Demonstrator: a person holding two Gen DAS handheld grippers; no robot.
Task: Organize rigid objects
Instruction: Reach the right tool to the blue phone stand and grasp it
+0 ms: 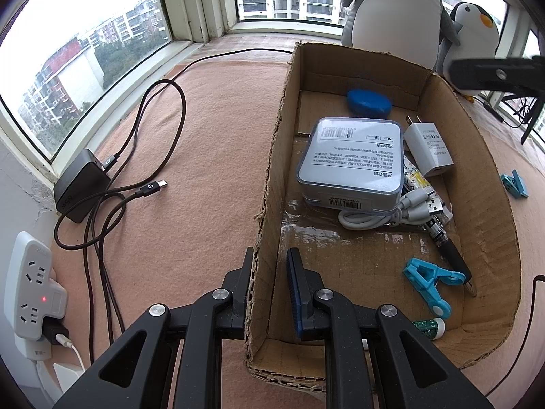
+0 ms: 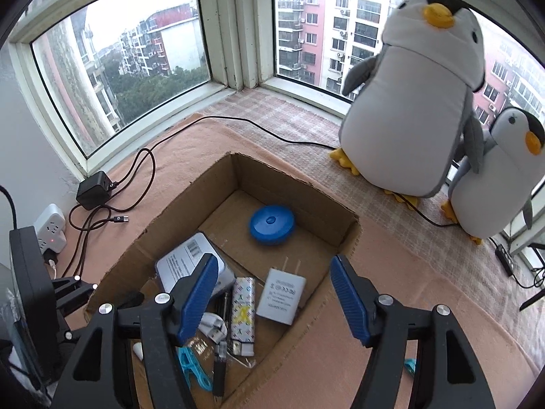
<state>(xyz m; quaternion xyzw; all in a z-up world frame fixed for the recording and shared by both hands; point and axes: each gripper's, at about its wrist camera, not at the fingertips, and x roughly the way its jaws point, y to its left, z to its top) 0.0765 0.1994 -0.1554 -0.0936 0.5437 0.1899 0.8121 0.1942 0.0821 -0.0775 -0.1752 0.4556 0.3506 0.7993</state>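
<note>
Blanket (image 1: 211,136) lies bare left of our box (image 1: 340,61), whose floor holds the charger (image 2: 281,298) and other items. We clamp the left gripper (image 1: 269,269) on its near wall, it seems; our right gripper (image 2: 274,293) hangs open over the charger, holding nothing.

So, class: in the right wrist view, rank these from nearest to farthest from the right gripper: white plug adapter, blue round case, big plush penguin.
1. White plug adapter: inside the cardboard box, just beyond the right gripper, between its open fingers.
2. Blue round case: deeper in the box, by its far wall.
3. Big plush penguin: outside the box, at the window, upper right.
</note>
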